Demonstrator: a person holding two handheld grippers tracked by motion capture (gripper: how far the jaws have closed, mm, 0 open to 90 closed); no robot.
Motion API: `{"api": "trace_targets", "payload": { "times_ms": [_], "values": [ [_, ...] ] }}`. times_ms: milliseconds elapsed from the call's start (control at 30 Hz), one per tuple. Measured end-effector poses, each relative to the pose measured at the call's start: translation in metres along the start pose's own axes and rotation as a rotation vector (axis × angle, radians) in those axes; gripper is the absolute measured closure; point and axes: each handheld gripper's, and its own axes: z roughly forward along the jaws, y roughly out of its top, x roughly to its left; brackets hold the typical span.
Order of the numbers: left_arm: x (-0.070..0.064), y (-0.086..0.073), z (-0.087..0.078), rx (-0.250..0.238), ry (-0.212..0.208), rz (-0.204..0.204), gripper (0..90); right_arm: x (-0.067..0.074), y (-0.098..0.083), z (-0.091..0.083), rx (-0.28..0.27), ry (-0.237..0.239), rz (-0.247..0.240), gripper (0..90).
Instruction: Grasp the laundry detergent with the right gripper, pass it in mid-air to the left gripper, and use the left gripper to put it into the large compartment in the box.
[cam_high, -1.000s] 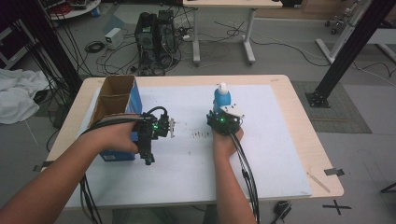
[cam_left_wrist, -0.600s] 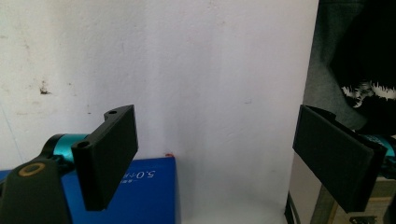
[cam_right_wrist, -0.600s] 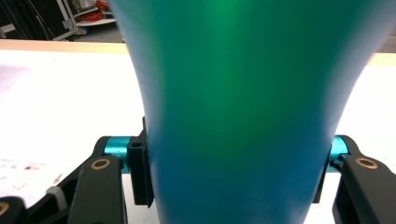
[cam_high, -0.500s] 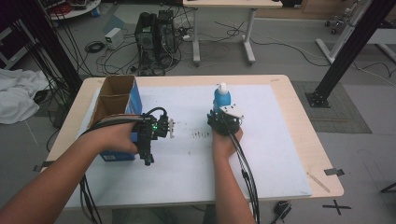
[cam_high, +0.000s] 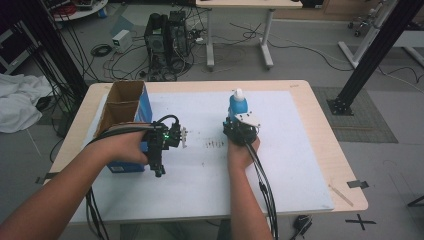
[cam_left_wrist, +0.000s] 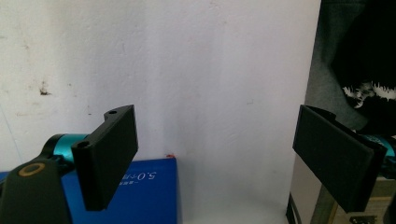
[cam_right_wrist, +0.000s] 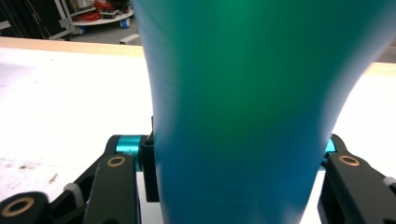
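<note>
On the white mat, right gripper (cam_high: 239, 125) fingers clamp the blue bottle (cam_high: 237, 106); left gripper (cam_high: 177, 137) fingers apart.

Fingers (cam_left_wrist: 109, 156) spread wide over white tabletop (cam_left_wrist: 210, 70), blue box (cam_left_wrist: 140, 196) just peeking in below.

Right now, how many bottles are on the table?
1: a blue bottle with a white cap, upright near the table's middle, clamped in the right gripper. The open cardboard box could hide others.

bottle (cam_high: 237, 103) right of box (cam_high: 122, 115) (on table (cam_high: 320, 150))
</note>
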Motion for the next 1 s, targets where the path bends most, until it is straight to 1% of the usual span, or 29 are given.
{"api": "trace_targets", "payload": {
  "times_ms": [100, 167, 200, 233, 267, 300, 333, 367, 400, 433, 467, 500, 533, 567, 633, 667, 700, 733, 767, 800, 867, 900, 933, 967, 1000],
  "values": [
    [0.000, -0.001, -0.001, 0.008, 0.003, -0.003, 14.0, 0.000, 0.000, 0.000, -0.003, 0.008, 0.001, 44.9],
    [0.000, -0.001, -0.001, 0.004, 0.004, -0.006, 14.0, -0.001, 0.001, -0.001, -0.004, 0.019, 0.014, 44.9],
    [0.000, -0.001, -0.001, 0.008, 0.008, -0.006, 13.9, 0.000, 0.003, -0.003, -0.013, 0.020, 0.005, 44.9],
    [-0.001, -0.001, -0.001, 0.003, -0.005, -0.021, 13.9, 0.000, 0.003, -0.003, -0.013, 0.020, 0.005, 44.9],
    [0.000, 0.000, -0.002, 0.008, 0.003, -0.001, 14.0, -0.001, 0.003, -0.004, -0.014, 0.027, 0.006, 44.9],
    [-0.001, 0.000, -0.001, 0.001, -0.009, -0.017, 13.9, -0.002, 0.004, -0.005, -0.015, 0.029, 0.010, 44.9],
    [0.000, 0.002, -0.003, 0.003, 0.011, -0.003, 14.0, -0.004, 0.006, -0.007, -0.012, 0.043, 0.006, 44.9],
    [0.000, 0.002, -0.003, 0.003, 0.011, -0.003, 13.9, -0.004, 0.006, -0.007, -0.012, 0.043, 0.006, 44.9],
    [-0.001, 0.002, -0.004, 0.000, 0.012, -0.006, 13.9, -0.006, 0.008, -0.010, -0.018, 0.065, -0.007, 44.8],
    [0.000, 0.003, -0.005, -0.002, 0.013, -0.002, 13.9, -0.006, 0.008, -0.010, -0.018, 0.065, -0.007, 44.8],
    [0.000, 0.004, -0.006, -0.002, 0.014, -0.001, 14.0, -0.007, 0.010, -0.011, -0.015, 0.083, -0.019, 44.7],
    [0.000, 0.004, -0.007, 0.001, 0.016, -0.001, 13.9, -0.009, 0.011, -0.012, -0.025, 0.101, -0.047, 44.7],
    [-0.001, 0.004, -0.009, -0.007, 0.010, -0.013, 13.9, -0.010, 0.012, -0.014, -0.017, 0.114, -0.058, 44.7],
    [0.000, 0.005, -0.011, -0.006, 0.021, -0.001, 14.0, -0.012, 0.013, -0.015, -0.017, 0.129, -0.067, 44.7],
    [0.000, 0.005, -0.014, -0.014, 0.023, 0.001, 14.0, -0.017, 0.015, -0.019, -0.022, 0.158, -0.091, 44.7],
    [0.000, 0.004, -0.015, -0.019, 0.026, -0.005, 14.0, -0.018, 0.016, -0.021, -0.018, 0.177, -0.093, 44.7],
    [0.000, 0.004, -0.016, -0.012, 0.033, -0.002, 14.0, -0.020, 0.018, -0.023, -0.020, 0.194, -0.091, 44.7],
    [0.000, 0.004, -0.016, -0.015, 0.029, -0.006, 13.9, -0.025, 0.021, -0.028, -0.025, 0.228, -0.100, 44.7],
    [0.001, 0.004, -0.017, -0.009, 0.037, -0.004, 13.9, -0.025, 0.021, -0.028, -0.025, 0.228, -0.100, 44.7],
    [0.001, 0.003, -0.018, -0.010, 0.031, -0.006, 14.0, -0.026, 0.023, -0.030, -0.025, 0.243, -0.106, 44.7],
    [0.001, 0.003, -0.019, -0.013, 0.035, -0.008, 14.0, -0.028, 0.026, -0.034, -0.018, 0.279, -0.128, 44.7],
    [0.000, 0.003, -0.020, -0.012, 0.034, -0.011, 13.9, -0.029, 0.027, -0.035, -0.013, 0.287, -0.135, 44.7],
    [0.000, 0.003, -0.021, -0.012, 0.040, -0.007, 13.9, -0.030, 0.027, -0.037, -0.011, 0.307, -0.135, 44.7],
    [0.000, 0.003, -0.022, -0.007, 0.037, -0.005, 14.0, -0.030, 0.028, -0.038, -0.004, 0.324, -0.144, 44.7],
    [0.000, 0.003, -0.023, -0.009, 0.037, -0.008, 13.9, -0.030, 0.028, -0.040, -0.006, 0.337, -0.163, 44.7]
  ]
}}
